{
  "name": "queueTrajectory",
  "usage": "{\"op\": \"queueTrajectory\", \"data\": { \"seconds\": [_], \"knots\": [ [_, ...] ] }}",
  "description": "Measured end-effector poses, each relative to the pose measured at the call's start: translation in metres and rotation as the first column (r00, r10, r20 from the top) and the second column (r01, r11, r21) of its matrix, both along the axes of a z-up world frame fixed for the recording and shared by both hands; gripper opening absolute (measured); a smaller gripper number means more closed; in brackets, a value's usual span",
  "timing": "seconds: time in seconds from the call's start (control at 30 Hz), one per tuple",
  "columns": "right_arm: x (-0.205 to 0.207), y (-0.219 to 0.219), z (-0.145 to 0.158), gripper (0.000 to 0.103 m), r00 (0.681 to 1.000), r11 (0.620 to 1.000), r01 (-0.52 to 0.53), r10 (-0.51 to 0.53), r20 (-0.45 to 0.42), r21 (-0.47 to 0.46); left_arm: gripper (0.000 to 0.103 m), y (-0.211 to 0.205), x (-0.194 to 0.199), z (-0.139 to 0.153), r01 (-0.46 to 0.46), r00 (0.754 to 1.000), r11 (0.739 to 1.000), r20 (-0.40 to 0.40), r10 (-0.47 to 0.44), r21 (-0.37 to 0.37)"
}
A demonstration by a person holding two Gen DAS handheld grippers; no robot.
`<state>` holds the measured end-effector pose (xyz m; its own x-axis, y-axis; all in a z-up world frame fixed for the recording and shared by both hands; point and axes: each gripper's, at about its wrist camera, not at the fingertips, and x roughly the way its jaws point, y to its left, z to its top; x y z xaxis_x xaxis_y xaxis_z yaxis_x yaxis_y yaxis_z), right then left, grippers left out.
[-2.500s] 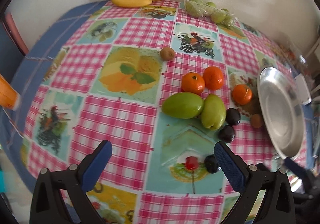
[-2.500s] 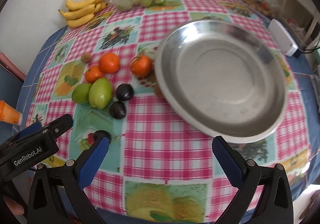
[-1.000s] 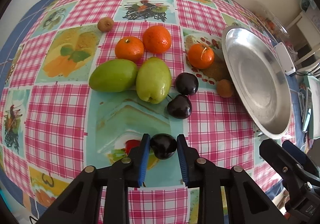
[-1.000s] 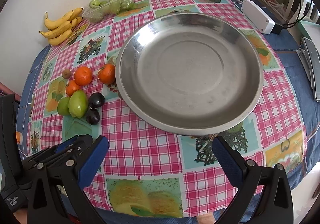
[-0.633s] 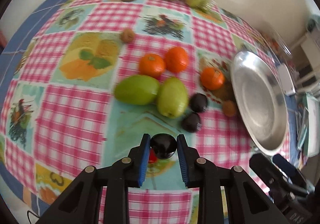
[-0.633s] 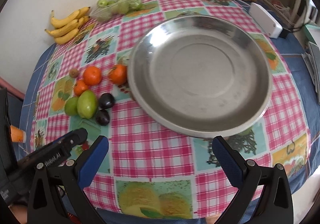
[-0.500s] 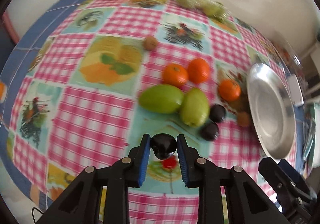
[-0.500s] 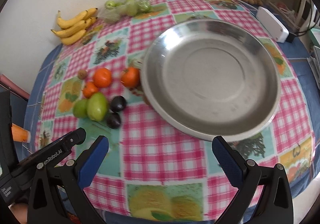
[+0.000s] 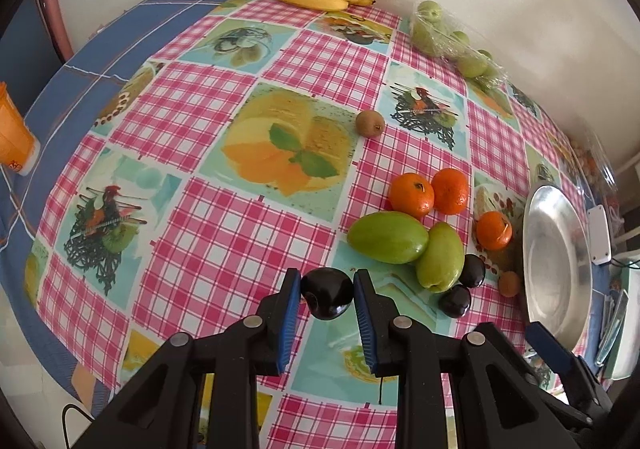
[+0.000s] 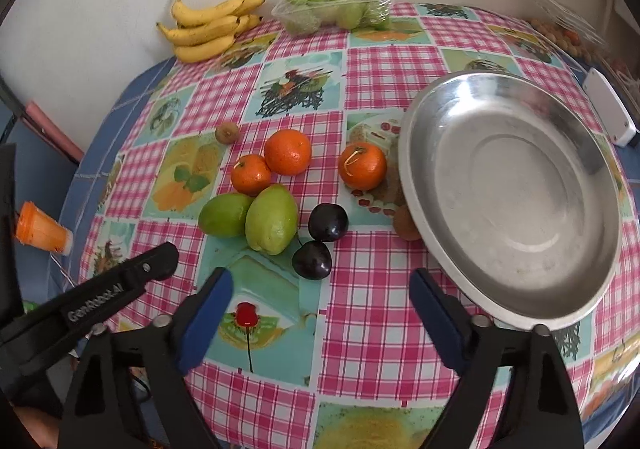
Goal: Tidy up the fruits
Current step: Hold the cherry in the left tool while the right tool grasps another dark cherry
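Observation:
My left gripper (image 9: 326,299) is shut on a dark plum (image 9: 327,293) and holds it above the tablecloth. Two more dark plums (image 10: 328,222) (image 10: 312,260), two green mangoes (image 10: 272,224), three oranges (image 10: 362,165) and two small brown kiwis (image 10: 227,132) lie on the cloth left of a steel plate (image 10: 508,193). The plate also shows at the right of the left wrist view (image 9: 558,261). My right gripper (image 10: 320,313) is open and empty, low over the cloth in front of the plums. The left gripper's body (image 10: 96,303) shows at the right wrist view's left.
Bananas (image 10: 208,27) and a clear tray of green fruit (image 10: 332,11) sit at the back by the wall. An orange cup (image 10: 40,233) stands at the left table edge. A white box (image 10: 608,111) and a bag of small fruit (image 10: 564,35) lie right of the plate.
My left gripper has lifted the plum and swung left and back from the fruit cluster. My right gripper has moved left, so the plate now lies to its right.

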<state>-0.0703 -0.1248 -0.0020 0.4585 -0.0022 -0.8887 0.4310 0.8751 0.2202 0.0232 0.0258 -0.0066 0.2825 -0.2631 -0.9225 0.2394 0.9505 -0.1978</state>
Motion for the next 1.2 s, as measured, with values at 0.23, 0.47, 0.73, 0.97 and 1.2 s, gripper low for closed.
{"op": "queueTrajectory", "data": {
  "seconds": [0.23,0.47,0.73,0.97,1.2],
  "knots": [
    [0.010,0.000,-0.019,0.062,0.997,0.999,-0.035,0.035,-0.076,-0.005,0.029,-0.001,-0.002,0.000,0.007,1.000,1.000,-0.004,-0.007,-0.003],
    [0.018,0.002,-0.027,0.042,0.994,0.998,-0.060,0.061,-0.095,0.020,0.029,-0.001,0.000,-0.004,0.006,1.000,1.000,-0.014,-0.006,0.000],
    [0.032,0.007,-0.034,0.035,0.989,0.997,-0.080,0.079,-0.124,-0.008,0.029,-0.003,0.000,-0.005,0.011,1.000,1.000,-0.013,-0.011,0.004],
    [0.038,0.009,-0.038,0.034,0.987,0.996,-0.083,0.078,-0.139,-0.032,0.029,-0.004,0.000,-0.007,0.014,1.000,1.000,-0.016,-0.014,0.012],
    [0.042,0.010,-0.039,0.032,0.989,0.996,-0.082,0.076,-0.129,-0.039,0.029,-0.005,-0.001,-0.009,0.019,1.000,1.000,-0.018,-0.019,0.024]
  ]
}}
